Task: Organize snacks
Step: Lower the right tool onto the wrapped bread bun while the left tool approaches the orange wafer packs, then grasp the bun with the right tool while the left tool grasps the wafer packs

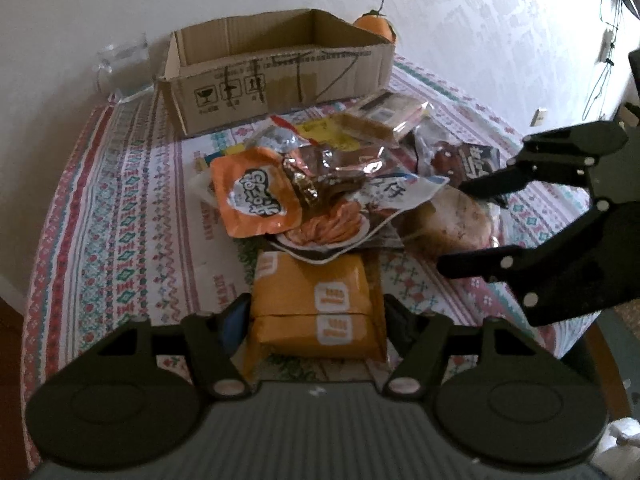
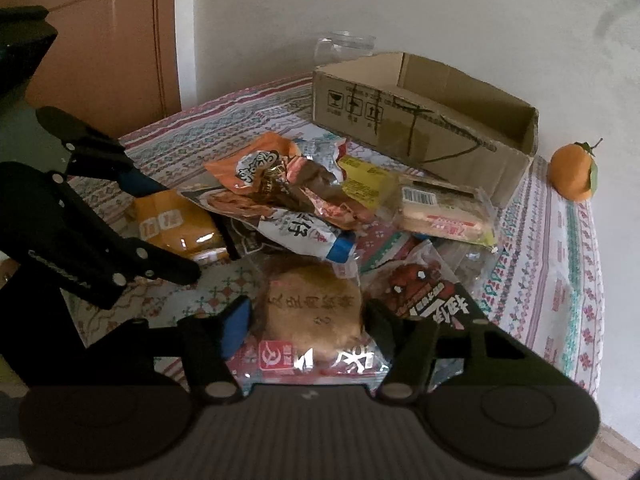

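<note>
Yellow packet point(image 1: 316, 312) is framed by the left gripper point(image 1: 316, 310); round cake packet point(image 2: 312, 312) by the right gripper point(image 2: 306, 316).

Both claws are held wide, fingers just beside the wrappers; whether either is touched cannot be told. Snacks are heaped on the tablecloth point(image 1: 120, 216) before the cardboard box point(image 1: 276, 76). Light, crinkly, slippery film is expected; the cake seems crushable, so edges should be gripped gently.
</note>
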Demonstrator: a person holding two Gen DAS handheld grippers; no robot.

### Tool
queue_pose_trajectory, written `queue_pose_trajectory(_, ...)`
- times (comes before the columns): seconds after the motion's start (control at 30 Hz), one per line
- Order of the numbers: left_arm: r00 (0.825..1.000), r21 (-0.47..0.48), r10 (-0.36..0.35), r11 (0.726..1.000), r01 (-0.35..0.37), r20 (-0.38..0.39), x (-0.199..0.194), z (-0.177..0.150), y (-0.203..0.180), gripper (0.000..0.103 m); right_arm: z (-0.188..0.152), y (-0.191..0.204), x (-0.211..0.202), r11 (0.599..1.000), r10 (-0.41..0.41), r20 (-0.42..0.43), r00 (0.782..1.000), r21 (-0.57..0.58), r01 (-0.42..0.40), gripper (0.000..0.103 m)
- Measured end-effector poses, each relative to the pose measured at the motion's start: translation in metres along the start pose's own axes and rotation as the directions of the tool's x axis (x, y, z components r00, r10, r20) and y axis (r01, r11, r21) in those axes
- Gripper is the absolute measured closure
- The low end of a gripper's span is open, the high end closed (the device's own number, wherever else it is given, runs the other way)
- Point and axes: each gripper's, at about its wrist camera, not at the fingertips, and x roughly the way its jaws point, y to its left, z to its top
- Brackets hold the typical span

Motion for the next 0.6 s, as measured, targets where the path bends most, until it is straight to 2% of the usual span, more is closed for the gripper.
queue_pose_trajectory(0.3,1.0,-0.019,0.008,1.0,-0.008,0.011,0.009,0.005,0.003,0.025,0.004,-0.007,0.014,1.0,0.026,0.002,1.0,0.011,-0.026,0.035)
queue_pose_trajectory(0.43,1.0,-0.014,-0.003,1.0,0.003,0.011,0.008,0.008,0.004,0.037,0.003,-0.005,0.011,1.0,0.026,0.0,1.0,0.012,-0.026,0.04)
queue_pose_trajectory(0.6,1.0,-0.013,-0.004,1.0,0.004,0.002,0.004,0.006,0.004,0.039,0.001,-0.002,0.006,1.0,0.017,-0.007,1.0,0.019,-0.017,0.041)
